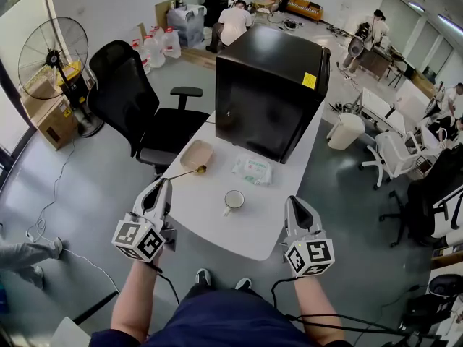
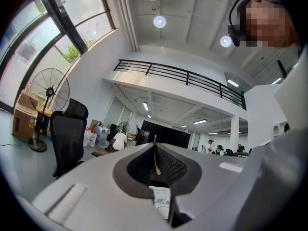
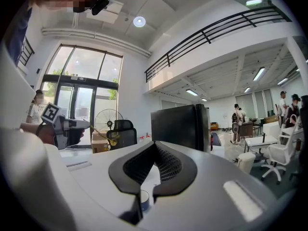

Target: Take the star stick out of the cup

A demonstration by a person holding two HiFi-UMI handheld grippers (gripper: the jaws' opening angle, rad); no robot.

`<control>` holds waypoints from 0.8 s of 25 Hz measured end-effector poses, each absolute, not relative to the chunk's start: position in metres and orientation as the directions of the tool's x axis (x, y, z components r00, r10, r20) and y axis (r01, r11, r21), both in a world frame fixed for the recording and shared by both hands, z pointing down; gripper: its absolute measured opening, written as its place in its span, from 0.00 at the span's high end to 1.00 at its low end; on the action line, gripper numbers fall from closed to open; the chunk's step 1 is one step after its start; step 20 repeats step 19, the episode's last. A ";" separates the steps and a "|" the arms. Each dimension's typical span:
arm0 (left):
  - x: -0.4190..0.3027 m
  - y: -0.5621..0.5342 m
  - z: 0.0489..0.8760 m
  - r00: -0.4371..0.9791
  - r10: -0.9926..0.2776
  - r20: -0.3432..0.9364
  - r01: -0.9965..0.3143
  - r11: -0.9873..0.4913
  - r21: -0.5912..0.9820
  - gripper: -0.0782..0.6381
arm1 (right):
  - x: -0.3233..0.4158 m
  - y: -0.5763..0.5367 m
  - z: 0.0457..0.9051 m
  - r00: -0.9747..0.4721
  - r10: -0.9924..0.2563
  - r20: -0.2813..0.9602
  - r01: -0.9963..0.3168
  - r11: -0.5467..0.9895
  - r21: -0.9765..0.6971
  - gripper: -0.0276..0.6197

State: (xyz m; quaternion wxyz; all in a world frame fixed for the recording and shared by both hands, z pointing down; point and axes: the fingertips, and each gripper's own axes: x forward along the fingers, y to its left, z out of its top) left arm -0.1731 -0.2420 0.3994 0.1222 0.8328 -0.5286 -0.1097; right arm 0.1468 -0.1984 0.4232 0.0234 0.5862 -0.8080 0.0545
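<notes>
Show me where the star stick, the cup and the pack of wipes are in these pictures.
star stick point(image 1: 202, 169), head view, on its golden end.
cup point(image 1: 234, 200), head view, on its open mouth.
pack of wipes point(image 1: 252, 170), head view, on its top face.

The cup point(image 1: 233, 201) stands on the counter point(image 1: 217, 230) near its front edge, between the left claw point(image 1: 160, 188) and the right claw point(image 1: 295, 210). Behind it lie a dish point(image 1: 196, 154) on the left and a pack of wipes point(image 1: 252, 170) on the right, with a large box point(image 1: 271, 85) behind both. The stick point(image 1: 187, 173) reaches from the left claw toward the dish. A chair point(image 1: 137, 100) stands left of the counter.
</notes>
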 end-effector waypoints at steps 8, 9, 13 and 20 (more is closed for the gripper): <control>-0.171 -0.241 0.400 0.421 -0.906 -0.052 -0.853 -0.414 0.318 0.88 | 0.149 -0.198 0.424 -0.312 -0.945 0.103 -0.950 0.307 -0.063 0.95; -0.170 -0.241 0.401 0.421 -0.905 -0.052 -0.852 -0.415 0.318 0.88 | 0.149 -0.198 0.425 -0.312 -0.945 0.103 -0.950 0.306 -0.064 0.95; -0.169 -0.241 0.401 0.421 -0.906 -0.053 -0.852 -0.414 0.320 0.88 | 0.149 -0.198 0.425 -0.313 -0.944 0.102 -0.949 0.307 -0.069 0.95; -0.168 -0.243 0.399 0.422 -0.905 -0.053 -0.853 -0.416 0.316 0.88 | 0.149 -0.200 0.424 -0.314 -0.944 0.101 -0.949 0.308 -0.074 0.95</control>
